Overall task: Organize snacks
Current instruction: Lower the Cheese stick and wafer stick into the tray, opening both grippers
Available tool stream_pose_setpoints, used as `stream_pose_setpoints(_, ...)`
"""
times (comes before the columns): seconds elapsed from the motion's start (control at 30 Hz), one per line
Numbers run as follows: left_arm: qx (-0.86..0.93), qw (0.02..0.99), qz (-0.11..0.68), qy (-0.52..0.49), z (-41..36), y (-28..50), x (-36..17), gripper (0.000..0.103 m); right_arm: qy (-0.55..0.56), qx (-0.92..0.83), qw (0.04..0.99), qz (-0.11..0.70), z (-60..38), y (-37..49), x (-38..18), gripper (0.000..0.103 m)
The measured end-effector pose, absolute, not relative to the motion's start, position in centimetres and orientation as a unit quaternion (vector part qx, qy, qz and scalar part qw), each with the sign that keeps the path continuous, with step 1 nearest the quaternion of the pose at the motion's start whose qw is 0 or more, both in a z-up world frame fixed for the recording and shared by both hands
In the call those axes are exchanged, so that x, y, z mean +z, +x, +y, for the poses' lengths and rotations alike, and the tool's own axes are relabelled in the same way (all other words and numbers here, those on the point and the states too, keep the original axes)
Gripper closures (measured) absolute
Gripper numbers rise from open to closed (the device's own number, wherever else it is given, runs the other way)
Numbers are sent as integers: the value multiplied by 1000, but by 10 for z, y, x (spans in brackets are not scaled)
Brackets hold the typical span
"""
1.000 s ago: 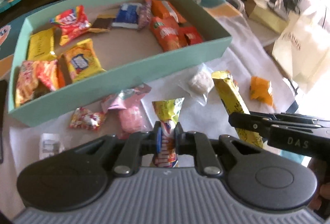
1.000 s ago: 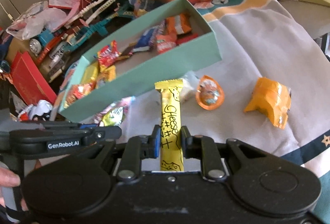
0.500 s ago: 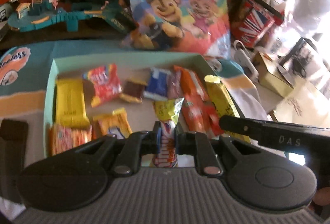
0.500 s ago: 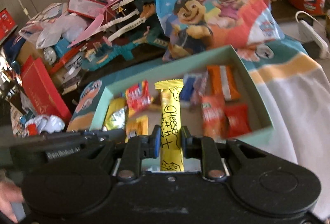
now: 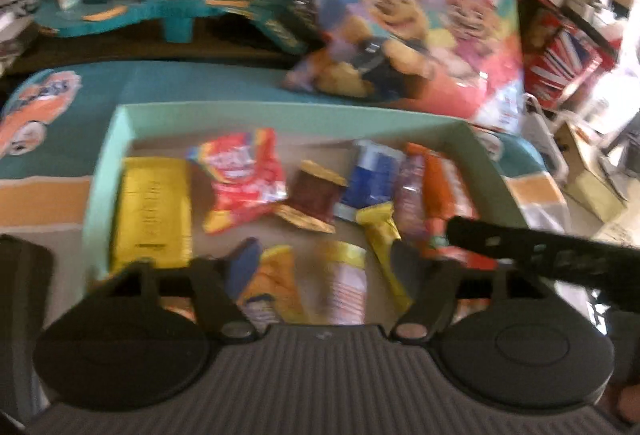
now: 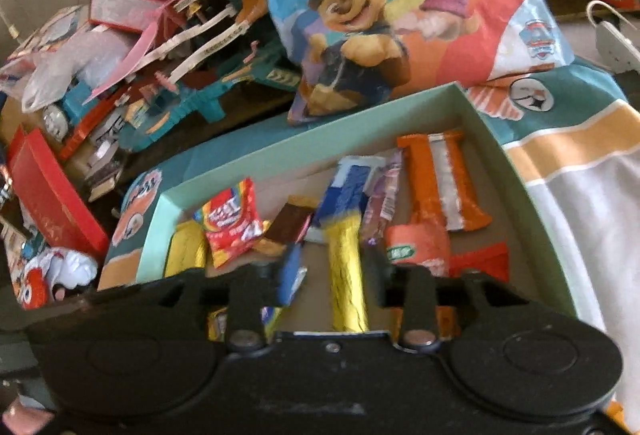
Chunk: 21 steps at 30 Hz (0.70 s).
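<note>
A mint-green box (image 5: pixel 280 113) (image 6: pixel 520 171) holds several snack packets. My left gripper (image 5: pixel 324 267) is open above the box; the yellow-and-red packet (image 5: pixel 346 287) sits loose between its spread fingers, blurred. My right gripper (image 6: pixel 332 267) is open too; the yellow cheese stick (image 6: pixel 347 275) sits free between its fingers over the box floor. The cheese stick also shows in the left wrist view (image 5: pixel 384 247), beside the right gripper's body (image 5: pixel 540 255).
In the box lie a yellow bar (image 5: pixel 150 211), a red candy bag (image 5: pixel 240 179), a brown packet (image 5: pixel 316 199), a blue packet (image 5: pixel 372 171) and orange packets (image 6: pixel 440 179). A cartoon-dog gift bag (image 6: pixel 400 3) and toy clutter (image 6: pixel 180 67) stand behind.
Both grippers have opened over the box and let go of their snacks: the left the yellow-and-red packet, the right the cheese stick. Both views moved closer to the box interior.
</note>
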<state>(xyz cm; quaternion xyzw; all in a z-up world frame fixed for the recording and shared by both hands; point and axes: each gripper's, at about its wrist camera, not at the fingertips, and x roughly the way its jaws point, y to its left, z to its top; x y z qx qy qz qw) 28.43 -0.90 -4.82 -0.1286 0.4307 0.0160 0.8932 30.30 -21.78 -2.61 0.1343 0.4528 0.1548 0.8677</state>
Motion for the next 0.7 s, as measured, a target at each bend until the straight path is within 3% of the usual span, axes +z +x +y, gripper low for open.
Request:
stream_pose_setpoints(0.07, 18, 889, 435, -141, -3, 283, -51, 10, 146, 148, 871, 446, -225, 301, -25, 9)
stream_pose_setpoints(0.1, 20, 889, 434, -144, -1, 281, -51, 10, 151, 144, 874, 440, -228, 298, -23, 6)
stream_pose_setpoints(0.37, 15, 892, 433, -127, -7, 255, -40, 2, 151, 139, 879, 430, -240, 268, -9, 0)
stream_pose_setpoints(0.7, -37, 889, 448, -87, -35, 182, -26, 0, 152, 129, 869, 452, -268, 203, -1, 0)
